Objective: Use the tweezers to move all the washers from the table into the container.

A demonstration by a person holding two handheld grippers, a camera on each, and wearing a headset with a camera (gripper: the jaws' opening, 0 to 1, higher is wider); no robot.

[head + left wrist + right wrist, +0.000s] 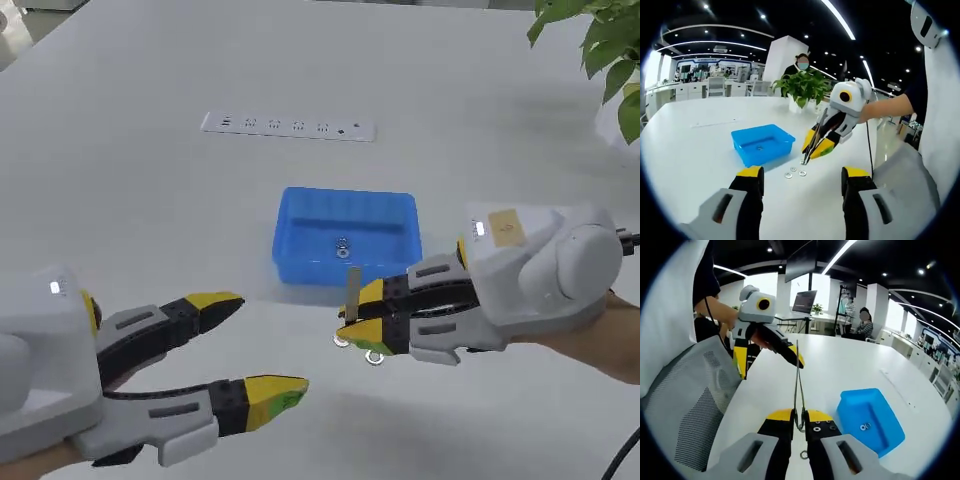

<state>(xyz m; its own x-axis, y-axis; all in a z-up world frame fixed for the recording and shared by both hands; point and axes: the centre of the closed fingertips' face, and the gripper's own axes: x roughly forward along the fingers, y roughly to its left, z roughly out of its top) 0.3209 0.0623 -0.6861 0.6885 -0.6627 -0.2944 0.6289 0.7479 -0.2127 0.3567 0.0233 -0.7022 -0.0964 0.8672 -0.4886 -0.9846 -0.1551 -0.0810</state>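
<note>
Blue container (320, 268) sits just behind loose washers (802, 173), which lie by tweezers (352, 290) clamped in the right gripper (362, 320) fingers. The left gripper (265, 343) fingers gape empty. Power strip (288, 126) beyond container.

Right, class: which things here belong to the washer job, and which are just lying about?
Job: tweezers held in the right gripper; washers on the table; blue container.
Lying about: power strip; plant.
</note>
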